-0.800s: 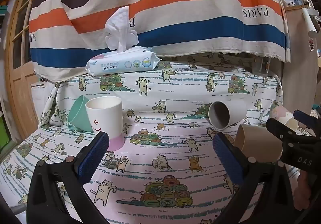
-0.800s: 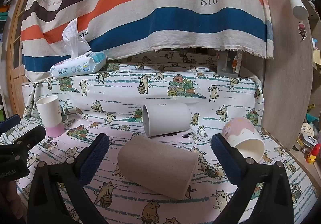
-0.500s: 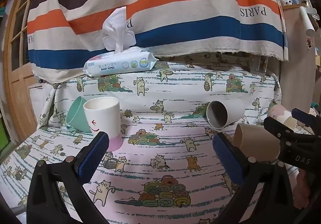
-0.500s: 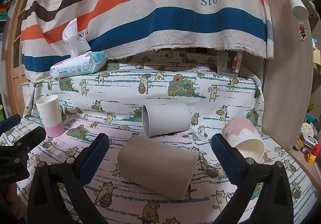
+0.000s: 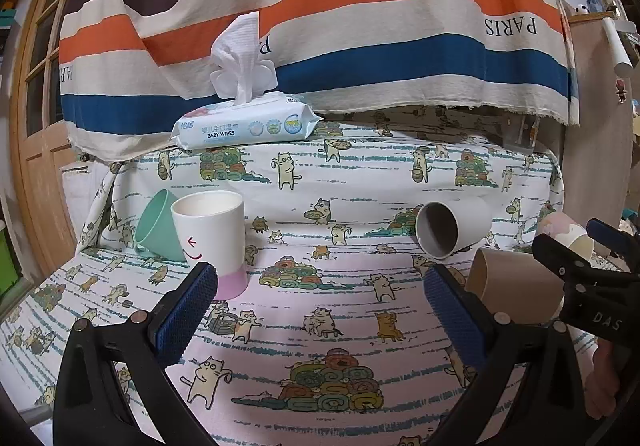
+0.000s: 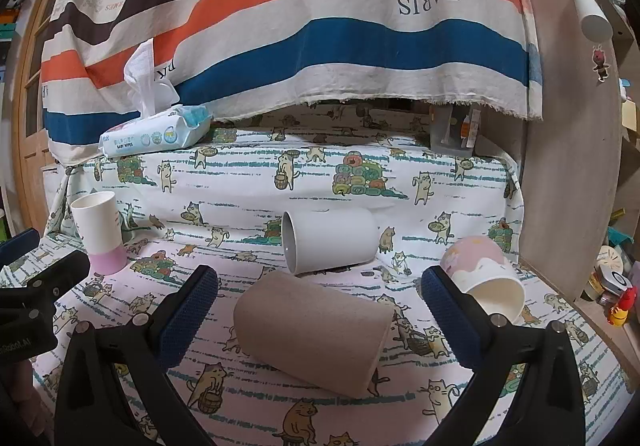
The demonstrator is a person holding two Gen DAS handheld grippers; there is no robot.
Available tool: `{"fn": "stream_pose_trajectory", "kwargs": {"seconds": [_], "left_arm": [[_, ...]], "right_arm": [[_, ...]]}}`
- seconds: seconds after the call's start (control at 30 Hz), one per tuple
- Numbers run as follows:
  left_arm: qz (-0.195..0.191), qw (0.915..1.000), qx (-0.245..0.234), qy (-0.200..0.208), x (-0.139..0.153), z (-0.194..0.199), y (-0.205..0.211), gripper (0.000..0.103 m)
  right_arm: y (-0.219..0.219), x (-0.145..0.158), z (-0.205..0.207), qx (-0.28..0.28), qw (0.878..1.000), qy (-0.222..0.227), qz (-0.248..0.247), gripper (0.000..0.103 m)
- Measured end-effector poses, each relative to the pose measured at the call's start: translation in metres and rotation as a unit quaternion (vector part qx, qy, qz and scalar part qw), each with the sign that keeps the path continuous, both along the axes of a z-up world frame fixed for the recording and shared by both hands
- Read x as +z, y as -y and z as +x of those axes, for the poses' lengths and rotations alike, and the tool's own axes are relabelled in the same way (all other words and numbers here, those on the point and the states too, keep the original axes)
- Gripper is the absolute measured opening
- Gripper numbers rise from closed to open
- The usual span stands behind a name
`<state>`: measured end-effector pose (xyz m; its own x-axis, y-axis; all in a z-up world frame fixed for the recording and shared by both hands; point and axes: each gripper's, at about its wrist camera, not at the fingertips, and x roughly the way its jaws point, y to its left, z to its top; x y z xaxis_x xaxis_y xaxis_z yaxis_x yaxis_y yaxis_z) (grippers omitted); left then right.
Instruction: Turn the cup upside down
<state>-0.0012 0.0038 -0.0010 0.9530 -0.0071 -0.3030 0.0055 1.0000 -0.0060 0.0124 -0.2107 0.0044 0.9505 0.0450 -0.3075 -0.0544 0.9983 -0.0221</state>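
Brown cup (image 6: 312, 330) (sideways) between right gripper (image 6: 318, 320) jaws

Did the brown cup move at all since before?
No. In the right wrist view the brown cup lies on its side just in front of the grey cup, the same as earlier.

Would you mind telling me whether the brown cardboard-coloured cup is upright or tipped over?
Tipped over: the brown cardboard-coloured cup lies on its side on the cat-print cloth.
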Motion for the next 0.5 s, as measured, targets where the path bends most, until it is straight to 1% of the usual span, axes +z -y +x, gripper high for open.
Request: {"fn": "stream_pose_trajectory", "kwargs": {"seconds": [0.5], "left_arm": [[-0.001,1.0000,0.002,-0.002,-0.0001,0.0006,-0.0031,0.103]], "right_arm": [[0.0007,0.0019,-0.0002,0.000,1.000,0.002,-0.001,0.102]]}}
